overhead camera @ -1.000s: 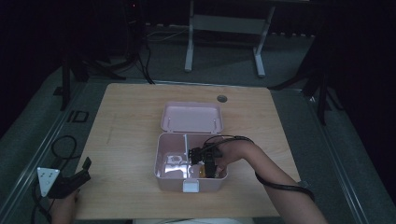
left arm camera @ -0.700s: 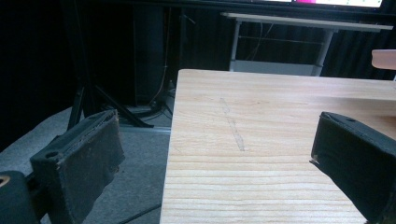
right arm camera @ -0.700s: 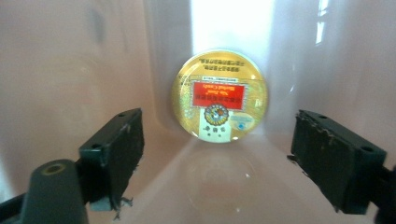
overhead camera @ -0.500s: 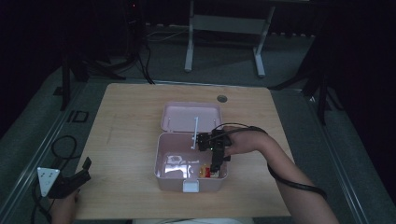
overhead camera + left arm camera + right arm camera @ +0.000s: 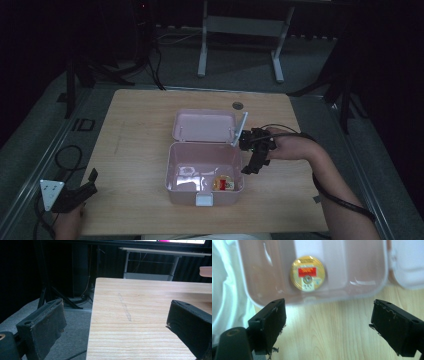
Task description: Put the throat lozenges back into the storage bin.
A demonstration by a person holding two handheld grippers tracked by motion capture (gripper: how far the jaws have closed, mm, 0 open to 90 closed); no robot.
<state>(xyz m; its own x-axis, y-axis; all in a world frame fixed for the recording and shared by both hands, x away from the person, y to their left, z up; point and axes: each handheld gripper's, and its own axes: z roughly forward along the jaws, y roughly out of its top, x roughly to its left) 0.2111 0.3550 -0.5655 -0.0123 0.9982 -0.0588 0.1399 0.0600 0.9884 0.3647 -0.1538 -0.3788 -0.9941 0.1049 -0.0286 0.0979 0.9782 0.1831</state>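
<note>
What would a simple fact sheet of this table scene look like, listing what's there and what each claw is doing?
Surface: wooden table
Main object: pink box, lid open and leaning back
Inside box: one round yellow item with a red label, near the box's right front corner
Right claw: open, empty, over the table just right of the box
Left claw: open, empty, at the table's front left corner
Other: small dark round spot on the table behind the box
</note>
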